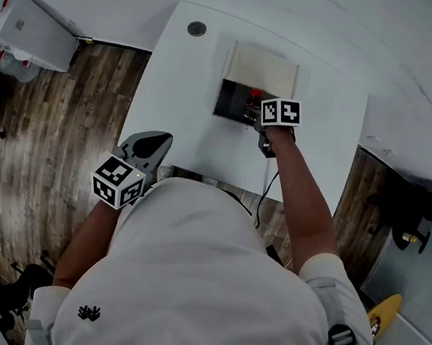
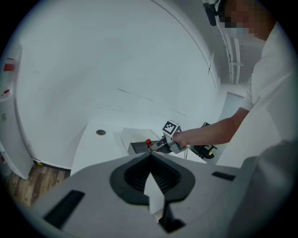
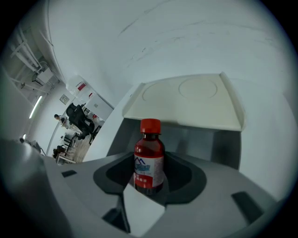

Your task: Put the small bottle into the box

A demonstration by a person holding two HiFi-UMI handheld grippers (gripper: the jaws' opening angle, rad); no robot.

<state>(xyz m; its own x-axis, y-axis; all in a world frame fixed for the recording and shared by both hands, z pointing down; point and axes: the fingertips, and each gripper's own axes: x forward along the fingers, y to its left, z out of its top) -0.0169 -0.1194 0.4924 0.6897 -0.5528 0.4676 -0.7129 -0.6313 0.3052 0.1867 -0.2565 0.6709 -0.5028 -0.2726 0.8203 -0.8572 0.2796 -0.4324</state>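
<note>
The small bottle (image 3: 149, 158) has dark red contents, a red cap and a white label. It stands upright between the jaws of my right gripper (image 3: 150, 180), which is shut on it. The head view shows that gripper (image 1: 250, 110) and the bottle (image 1: 254, 95) over the dark inside of the open white box (image 1: 230, 104), whose lid (image 3: 186, 102) is folded back. The bottle's base is hidden behind the jaws. My left gripper (image 1: 155, 140) hangs shut and empty at the table's near left edge, pointing toward the box (image 2: 135, 141).
The white table (image 1: 177, 106) has a round grommet hole (image 1: 196, 28) at its far left. A cable (image 1: 264, 190) trails from the right gripper over the near edge. A white cabinet (image 1: 36, 31) stands on the wooden floor at left, and dark equipment (image 1: 418, 212) at right.
</note>
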